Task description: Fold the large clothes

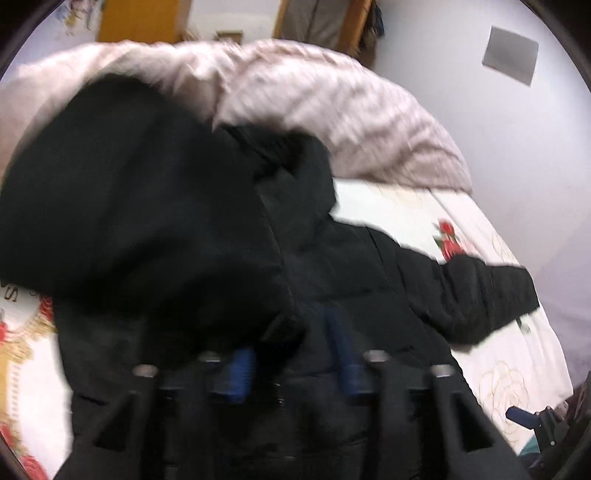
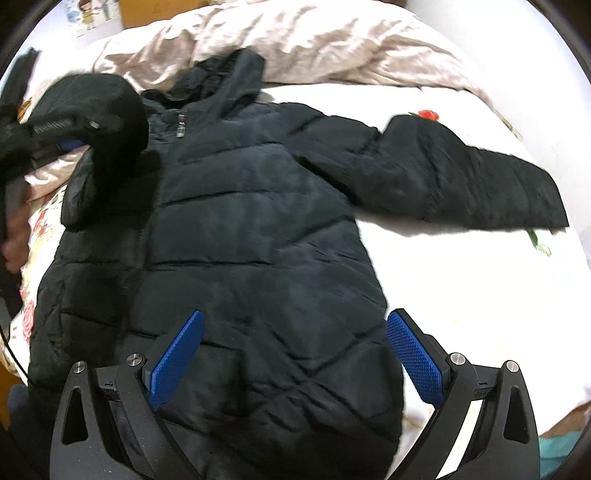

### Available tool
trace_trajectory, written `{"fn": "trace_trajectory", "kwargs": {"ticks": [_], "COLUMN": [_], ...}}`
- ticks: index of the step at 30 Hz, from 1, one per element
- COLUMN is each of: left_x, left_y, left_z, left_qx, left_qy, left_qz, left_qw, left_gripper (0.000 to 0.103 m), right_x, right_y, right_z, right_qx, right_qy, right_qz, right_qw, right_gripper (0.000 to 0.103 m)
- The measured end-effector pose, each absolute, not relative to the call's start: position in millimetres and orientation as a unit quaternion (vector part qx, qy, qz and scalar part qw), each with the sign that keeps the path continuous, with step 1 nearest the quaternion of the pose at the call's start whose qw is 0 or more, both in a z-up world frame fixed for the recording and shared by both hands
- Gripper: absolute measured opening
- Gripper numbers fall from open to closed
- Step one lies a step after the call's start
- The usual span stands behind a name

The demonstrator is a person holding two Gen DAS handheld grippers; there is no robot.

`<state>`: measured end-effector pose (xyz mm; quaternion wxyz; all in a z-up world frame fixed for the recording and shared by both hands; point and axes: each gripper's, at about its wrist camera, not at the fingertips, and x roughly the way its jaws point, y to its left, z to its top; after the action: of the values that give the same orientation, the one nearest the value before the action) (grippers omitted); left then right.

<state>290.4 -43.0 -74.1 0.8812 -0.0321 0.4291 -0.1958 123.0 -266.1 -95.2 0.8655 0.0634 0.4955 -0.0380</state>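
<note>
A black quilted hooded jacket (image 2: 258,221) lies face up on the bed, zipped, with its hood (image 2: 225,74) toward the duvet. Its right-hand sleeve (image 2: 461,177) stretches out flat across the sheet. The other sleeve (image 2: 99,122) is raised and bunched over the jacket's left side, next to my left gripper (image 2: 64,138). In the blurred left wrist view that sleeve (image 1: 129,203) fills the left, and my left gripper (image 1: 291,363) shows its blue pads apart, not pressing cloth. My right gripper (image 2: 295,314) stands wide open above the jacket's lower half, holding nothing.
A crumpled pale pink duvet (image 2: 295,40) is heaped along the far side of the bed. The white sheet (image 2: 461,288) with red flowers shows to the right of the jacket. A hand (image 2: 14,236) holds the left gripper at the left edge. A wooden door (image 1: 136,18) stands behind.
</note>
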Motion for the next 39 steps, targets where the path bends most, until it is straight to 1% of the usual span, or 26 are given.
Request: {"fn": "trace_trajectory", "kwargs": {"ticks": [1,2,4,9,11,13,14,15,16,17,18,20,22,24,26,30,34,39], "left_x": [287,282,273,252,252,261,272,280,291,302,312,332,343,352,357,357,354,325], "left_y": [-49,-54,-61,-40,-20,1,16,28,41,54,65,86,98,100,95,76,80,94], "left_z": [-78,-81,-77,-46,-37,-40,-46,-53,-62,-73,-82,-103,-118,-131,-148,-166,-156,-128], "left_qx": [-0.04,-0.051,-0.059,-0.078,-0.08,-0.074,-0.066,-0.062,-0.061,-0.061,-0.061,-0.063,-0.066,-0.063,-0.061,-0.034,-0.038,-0.055], "left_qy": [0.433,0.438,0.44,0.41,0.395,0.393,0.4,0.407,0.415,0.424,0.433,0.45,0.455,0.46,0.47,0.47,0.469,0.439], "left_qz": [-0.207,-0.221,-0.248,-0.272,-0.252,-0.213,-0.183,-0.158,-0.137,-0.115,-0.098,-0.071,-0.059,-0.059,-0.068,-0.07,-0.068,-0.077], "left_qw": [0.876,0.87,0.861,0.867,0.88,0.891,0.896,0.897,0.897,0.896,0.894,0.888,0.886,0.884,0.878,0.879,0.88,0.894], "left_gripper": [0.066,0.071,0.076,0.077,0.077,0.077,0.076,0.076,0.074,0.067,0.064,0.055,0.048,0.047,0.047,0.047,0.047,0.047], "right_x": [121,120,118,118,127,143,154,167,179,192,208,235,267,291,310,326,327,303], "right_y": [-270,-274,-281,-282,-276,-268,-264,-260,-256,-252,-246,-237,-232,-233,-238,-236,-238,-245], "right_z": [-97,-98,-98,-89,-80,-74,-73,-73,-75,-78,-83,-93,-111,-129,-145,-159,-153,-127], "right_qx": [0.066,0.069,0.074,0.088,0.089,0.091,0.095,0.098,0.095,0.092,0.089,0.086,0.079,0.082,0.092,0.064,0.057,0.07], "right_qy": [0.497,0.497,0.496,0.481,0.47,0.46,0.457,0.455,0.456,0.46,0.465,0.472,0.484,0.498,0.508,0.501,0.507,0.479], "right_qz": [-0.041,-0.043,-0.048,-0.041,-0.027,-0.01,0.002,0.012,0.019,0.025,0.032,0.044,0.045,0.039,0.032,0.021,0.019,0.018], "right_qw": [0.865,0.864,0.864,0.871,0.878,0.883,0.885,0.885,0.885,0.883,0.88,0.876,0.871,0.862,0.856,0.863,0.86,0.875], "right_gripper": [0.099,0.099,0.099,0.099,0.099,0.099,0.094,0.084,0.078,0.068,0.058,0.053,0.052,0.049,0.049,0.049,0.049,0.049]}}
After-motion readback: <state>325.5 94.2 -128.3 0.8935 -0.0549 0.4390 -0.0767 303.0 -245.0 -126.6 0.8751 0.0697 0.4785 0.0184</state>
